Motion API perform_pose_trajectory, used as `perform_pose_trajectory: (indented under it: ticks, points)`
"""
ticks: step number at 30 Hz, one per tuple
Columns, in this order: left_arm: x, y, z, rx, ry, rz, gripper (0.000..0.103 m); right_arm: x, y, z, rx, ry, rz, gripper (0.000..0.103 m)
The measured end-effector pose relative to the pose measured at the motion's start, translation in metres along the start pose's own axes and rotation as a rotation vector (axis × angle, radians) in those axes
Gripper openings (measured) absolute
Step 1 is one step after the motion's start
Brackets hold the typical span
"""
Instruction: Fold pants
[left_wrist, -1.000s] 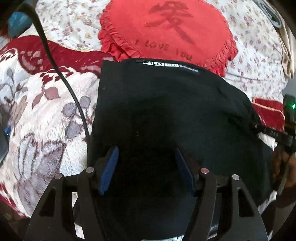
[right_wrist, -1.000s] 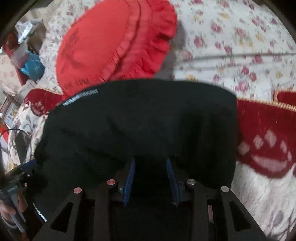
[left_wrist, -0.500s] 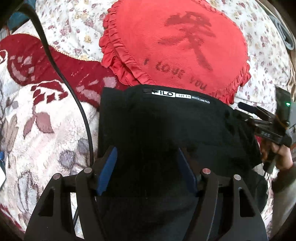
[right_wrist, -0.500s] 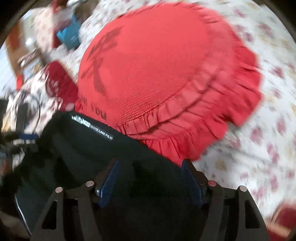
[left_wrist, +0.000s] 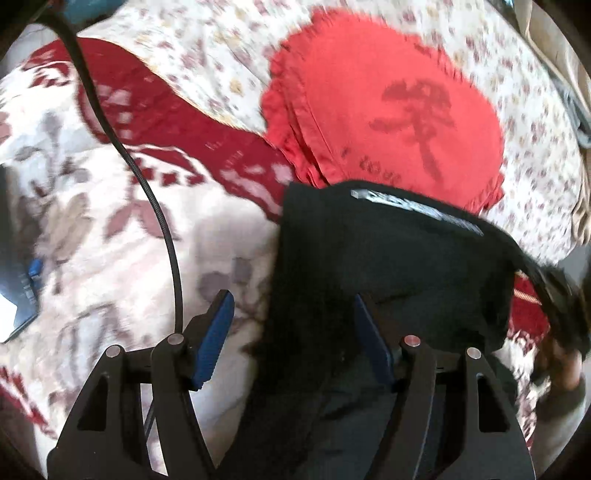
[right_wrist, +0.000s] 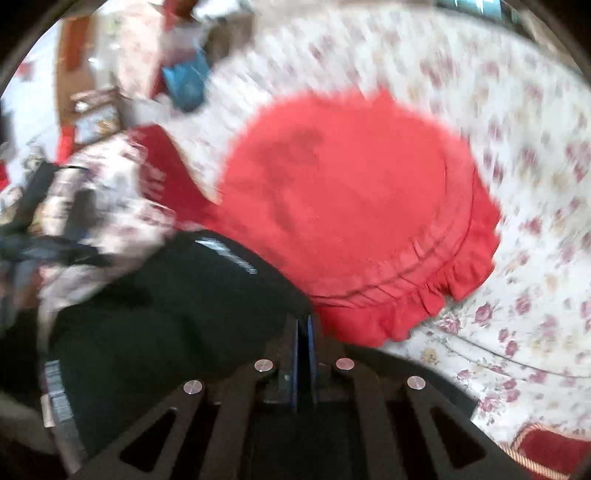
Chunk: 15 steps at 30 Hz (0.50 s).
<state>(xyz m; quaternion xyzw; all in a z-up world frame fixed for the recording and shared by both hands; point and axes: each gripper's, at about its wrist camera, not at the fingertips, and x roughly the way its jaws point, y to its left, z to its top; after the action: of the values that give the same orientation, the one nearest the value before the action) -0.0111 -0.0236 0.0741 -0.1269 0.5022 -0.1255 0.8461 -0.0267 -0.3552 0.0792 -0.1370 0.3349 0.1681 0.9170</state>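
Note:
The black pants (left_wrist: 388, 266) lie folded on the bed, with a white label strip at their far edge; they also show in the right wrist view (right_wrist: 166, 314). My left gripper (left_wrist: 291, 325) is open, its blue pads spread over the pants' left edge, the left pad over the blanket. My right gripper (right_wrist: 303, 325) is shut at the pants' far right corner, its blue pads close together with dark cloth between them. The right gripper and hand show blurred at the right in the left wrist view (left_wrist: 554, 302).
A red frilled heart cushion (left_wrist: 399, 107) lies just beyond the pants, also seen in the right wrist view (right_wrist: 351, 206). A black cable (left_wrist: 147, 184) runs over the red and white blanket (left_wrist: 110, 229) at the left. Clutter stands beyond the bed at far left (right_wrist: 92, 118).
My right gripper has closed from wide open onto the pants' corner. My left gripper has shifted left, so its left pad is now off the pants. Both views are blurred by motion.

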Motion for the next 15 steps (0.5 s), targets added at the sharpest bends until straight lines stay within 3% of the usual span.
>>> perform_pose_trajectory:
  ticks: [4, 9, 13, 15]
  points:
    - [-0.040, 0.023, -0.005, -0.072, -0.085, 0.002, 0.067, -0.063, 0.070, -0.032, -0.051, -0.035, 0.073, 0.004]
    - [-0.071, 0.031, -0.017, -0.090, -0.128, 0.001, 0.068, -0.078, 0.132, -0.111, 0.048, 0.067, 0.194, 0.004]
    - [-0.075, 0.017, -0.031, -0.048, -0.115, -0.027, 0.068, -0.059, 0.138, -0.165, 0.194, 0.195, 0.213, 0.004]
    - [-0.073, 0.004, -0.037, -0.012, -0.105, -0.027, 0.068, -0.057, 0.130, -0.171, 0.242, 0.223, 0.200, 0.004]
